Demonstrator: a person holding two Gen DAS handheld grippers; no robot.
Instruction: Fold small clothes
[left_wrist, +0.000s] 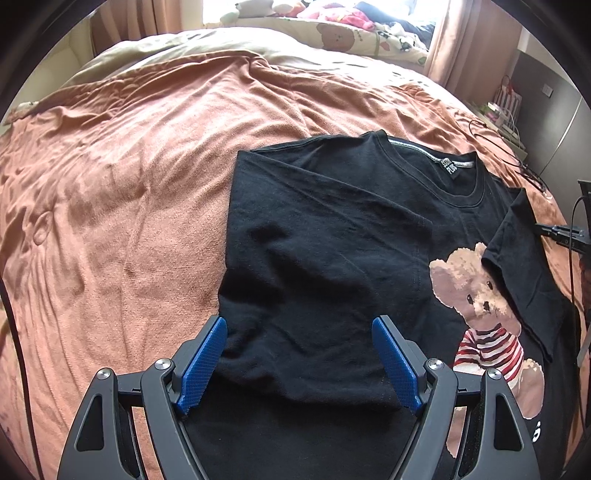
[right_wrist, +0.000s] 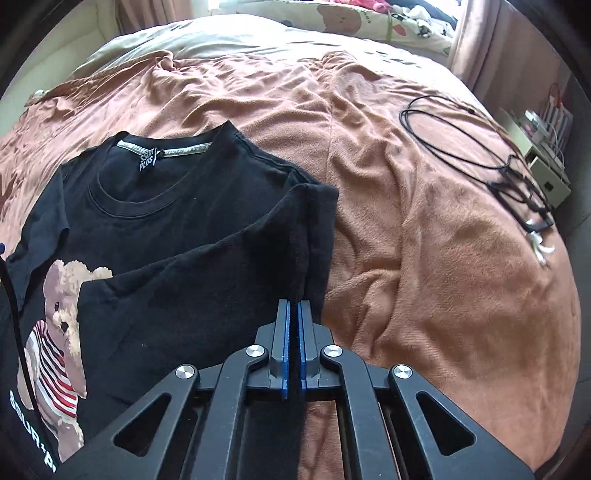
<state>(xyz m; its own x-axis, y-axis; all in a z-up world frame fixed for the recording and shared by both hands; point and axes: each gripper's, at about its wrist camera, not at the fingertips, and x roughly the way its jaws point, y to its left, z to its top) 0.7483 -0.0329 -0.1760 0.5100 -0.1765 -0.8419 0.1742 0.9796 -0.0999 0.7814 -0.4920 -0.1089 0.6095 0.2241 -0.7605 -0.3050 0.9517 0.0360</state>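
A black T-shirt (left_wrist: 325, 236) with a teddy-bear print (left_wrist: 484, 295) lies on an orange-brown blanket (left_wrist: 110, 206). Its left side is folded in over the chest. My left gripper (left_wrist: 299, 328) is open just above that folded part and holds nothing. In the right wrist view my right gripper (right_wrist: 294, 306) is shut on the T-shirt's (right_wrist: 177, 236) right edge, which is folded partly in over the bear print (right_wrist: 61, 314). The right sleeve (left_wrist: 524, 258) lies over the bear's head in the left wrist view.
A coiled black cable (right_wrist: 476, 147) lies on the blanket (right_wrist: 424, 240) to the right. A beige box (right_wrist: 546, 173) stands off the bed's right side. Pillows and plush toys (left_wrist: 332, 18) lie at the far end. A black gripper part (left_wrist: 565, 232) shows at the right edge.
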